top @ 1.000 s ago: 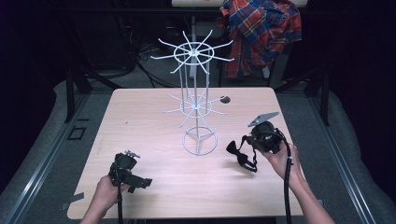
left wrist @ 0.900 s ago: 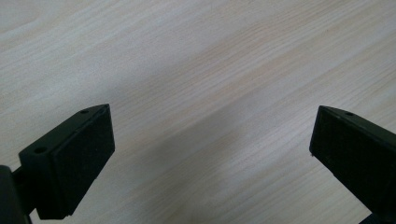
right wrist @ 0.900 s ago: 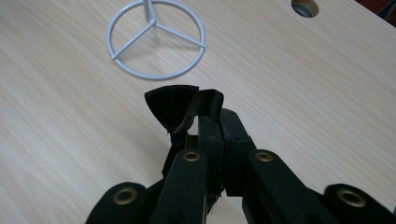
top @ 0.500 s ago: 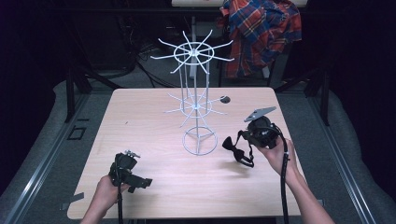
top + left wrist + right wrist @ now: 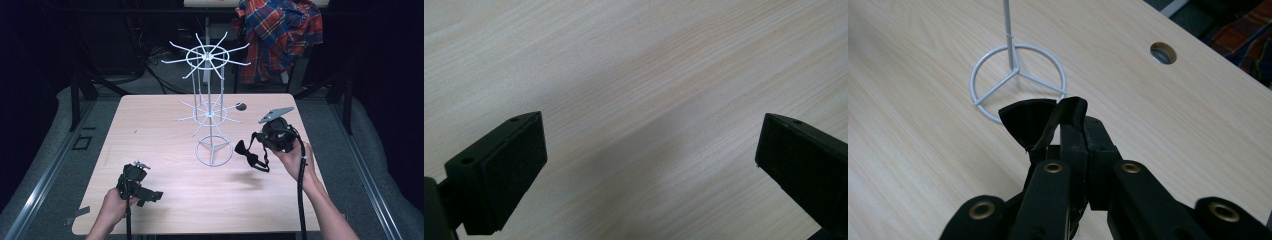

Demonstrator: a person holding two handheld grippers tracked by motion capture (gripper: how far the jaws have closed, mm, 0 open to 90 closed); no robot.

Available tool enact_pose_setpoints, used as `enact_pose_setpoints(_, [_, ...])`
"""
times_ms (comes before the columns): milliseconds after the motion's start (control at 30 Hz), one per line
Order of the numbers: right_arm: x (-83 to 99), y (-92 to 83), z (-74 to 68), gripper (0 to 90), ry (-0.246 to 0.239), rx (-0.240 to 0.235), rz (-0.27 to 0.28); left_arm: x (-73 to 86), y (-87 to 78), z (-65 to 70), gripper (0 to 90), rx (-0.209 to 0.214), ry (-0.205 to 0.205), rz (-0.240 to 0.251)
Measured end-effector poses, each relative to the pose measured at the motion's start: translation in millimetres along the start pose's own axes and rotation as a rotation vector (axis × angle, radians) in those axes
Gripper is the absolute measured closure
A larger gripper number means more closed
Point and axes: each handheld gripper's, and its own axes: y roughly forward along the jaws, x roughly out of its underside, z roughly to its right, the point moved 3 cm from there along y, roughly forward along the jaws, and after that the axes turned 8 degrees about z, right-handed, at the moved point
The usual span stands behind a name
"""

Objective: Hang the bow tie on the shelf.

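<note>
Bow tie, black and small, hangs pinched in the right gripper, whose jaws are pressed together on its edge; the right gripper view shows the fabric fanning out above the closed tips. The tie is held clear of the table, just right of the round wire base of the white wire rack at the table's middle. The right hand carries it from the right side, at a height near the base and well below the rack's two tiers of hooks.

The left gripper rests at the near left corner of the table in the left hand, its jaws spread wide over bare wood, holding nothing.

The step in hand looks like the carry: the tie is grasped and on its way to the rack, not yet hung. The next move likely calls for lifting the tie to the level of a free hook, probably on the lower tier since that is nearer, and threading its band or loop over the wire tip before the jaws release. The thin hooks and floppy cloth ask for a careful, steady approach; the light rack could shift if bumped.
</note>
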Motion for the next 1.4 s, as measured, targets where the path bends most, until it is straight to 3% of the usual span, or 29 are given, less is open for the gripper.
enact_pose_setpoints(1100, [-48.1, -5.0, -4.6, 88.9, -0.069, 0.007, 0.089, 0.5, 0.4, 0.9, 0.2, 0.001, 0.000, 0.002])
enact_pose_setpoints(1400, [-51.9, 10.7, 4.7, 88.9, -0.030, -0.007, 0.089, 0.4, 0.7, 1.1, 0.2, 0.004, 0.002, -0.003])
